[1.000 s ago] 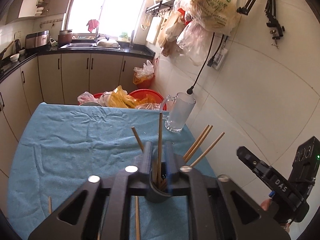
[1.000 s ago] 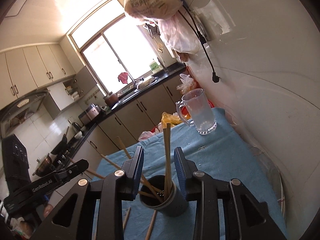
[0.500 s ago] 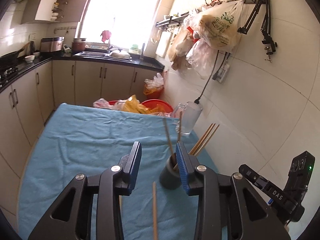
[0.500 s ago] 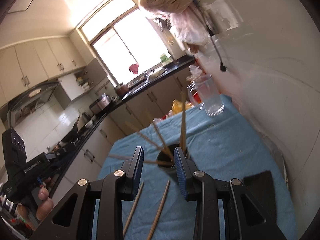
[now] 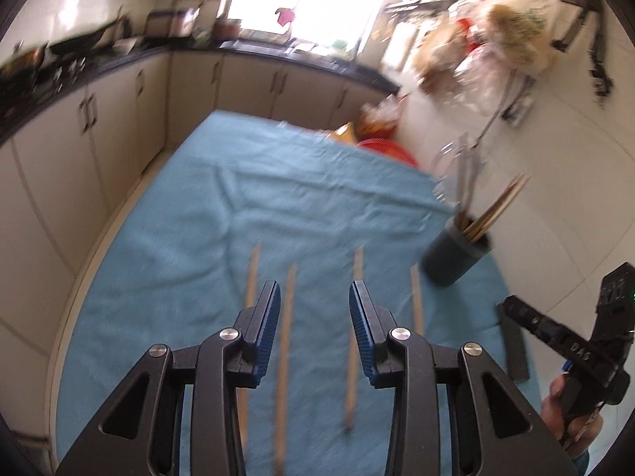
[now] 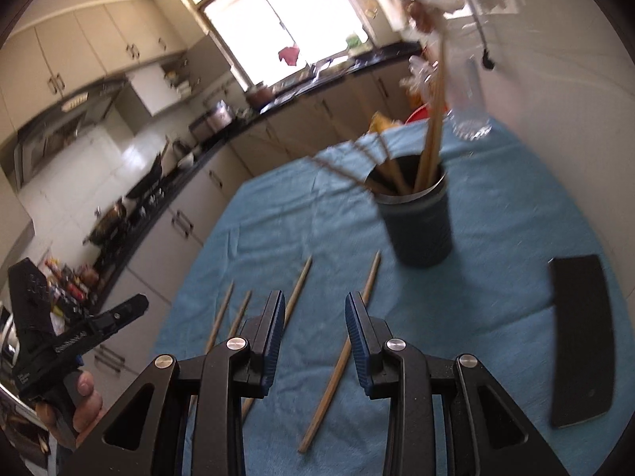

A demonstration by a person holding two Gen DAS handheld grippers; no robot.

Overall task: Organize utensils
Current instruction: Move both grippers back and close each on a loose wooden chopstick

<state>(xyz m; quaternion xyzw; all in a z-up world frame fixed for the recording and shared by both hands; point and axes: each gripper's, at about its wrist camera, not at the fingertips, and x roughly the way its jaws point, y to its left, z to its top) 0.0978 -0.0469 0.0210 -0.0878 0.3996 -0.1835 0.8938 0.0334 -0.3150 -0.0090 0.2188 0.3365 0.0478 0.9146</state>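
While four chopsticks (image 6: 341,353) lie on the blue cloth (image 6: 496,218), both the left gripper (image 5: 314,317) and the right gripper (image 6: 314,317) hover partly open, seemingly empty.

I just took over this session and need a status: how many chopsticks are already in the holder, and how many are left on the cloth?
Partly done. Several chopsticks already stand in the dark holder; blur prevents an exact count. Nothing is in hand: the left gripper and right gripper are both open and empty. Four loose chopsticks still lie on the blue cloth, waiting to be picked up.
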